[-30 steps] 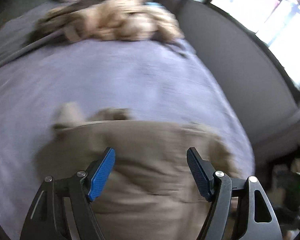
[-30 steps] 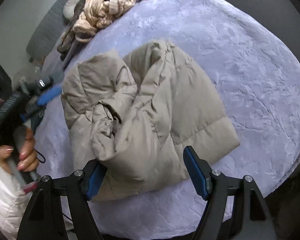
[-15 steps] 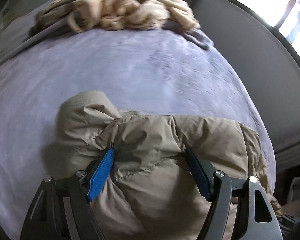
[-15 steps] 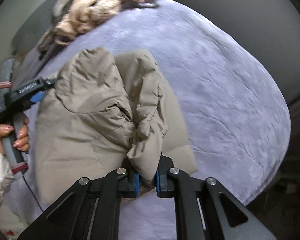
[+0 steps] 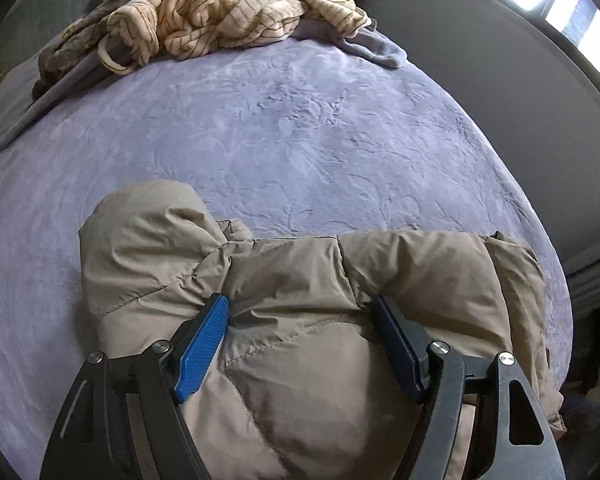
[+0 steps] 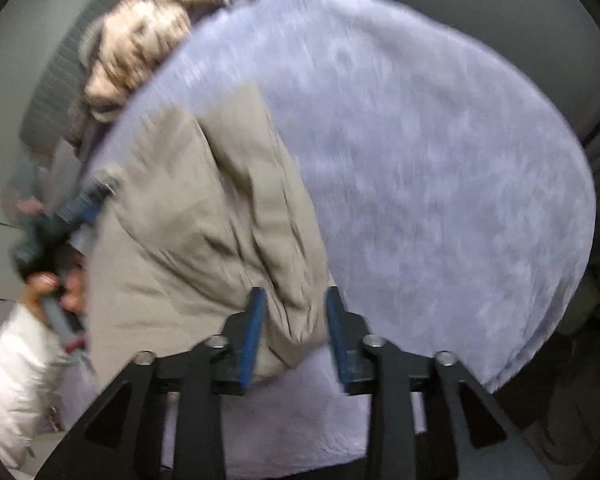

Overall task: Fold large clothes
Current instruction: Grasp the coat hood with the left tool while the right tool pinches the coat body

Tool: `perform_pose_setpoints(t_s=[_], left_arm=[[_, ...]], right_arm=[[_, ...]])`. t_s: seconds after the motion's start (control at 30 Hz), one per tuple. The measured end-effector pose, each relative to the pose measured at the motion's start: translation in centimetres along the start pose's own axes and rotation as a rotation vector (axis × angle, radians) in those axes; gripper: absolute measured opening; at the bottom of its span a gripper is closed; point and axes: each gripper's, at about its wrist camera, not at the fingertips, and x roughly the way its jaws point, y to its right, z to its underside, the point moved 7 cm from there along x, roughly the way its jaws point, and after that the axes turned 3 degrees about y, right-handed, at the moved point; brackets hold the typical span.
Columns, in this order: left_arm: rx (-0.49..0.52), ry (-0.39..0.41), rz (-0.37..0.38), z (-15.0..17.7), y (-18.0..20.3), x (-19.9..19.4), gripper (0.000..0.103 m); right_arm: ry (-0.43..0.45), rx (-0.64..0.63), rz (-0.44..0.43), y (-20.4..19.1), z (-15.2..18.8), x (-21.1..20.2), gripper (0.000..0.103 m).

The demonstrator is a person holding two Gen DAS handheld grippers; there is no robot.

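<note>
Right gripper [image 6: 294, 332] jaws opening, jacket [image 5: 300, 320] fold between them, on bed [image 5: 300, 140]. Left gripper [image 5: 300, 344] open, pressing jacket. Risk: puffy fabric springs back, fold undone w/o hold.

Our two black grippers, blue pads

Our left gripper [image 5: 300, 312] and right gripper [image 6: 294, 306] have black triangular-cutout arms, silver screws and ribbed blue pads [image 5: 202, 350]; our sleeve [image 6: 16, 376] is white and puffy.

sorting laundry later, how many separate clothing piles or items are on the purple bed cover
2: the tan puffer jacket at the near edge, under the grippers, and a heap of striped cream knitwear at the far end. That heap may hide more pieces.
</note>
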Motion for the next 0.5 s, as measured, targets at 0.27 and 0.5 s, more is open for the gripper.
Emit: perform_pose_setpoints(t_s=[0.27,0.5], left_arm=[[0.004,0.003,-0.023,0.1,0.0,0.0,0.077],[0.045,0.006,-0.069,0.1,1.3,0.3,0.078]], right_arm=[[-0.027,-0.016,-0.292,-6.3,-9.3,4.9,0.066],[-0.114,-0.041,-0.131,-6.3,-11.1,12.5,0.007]])
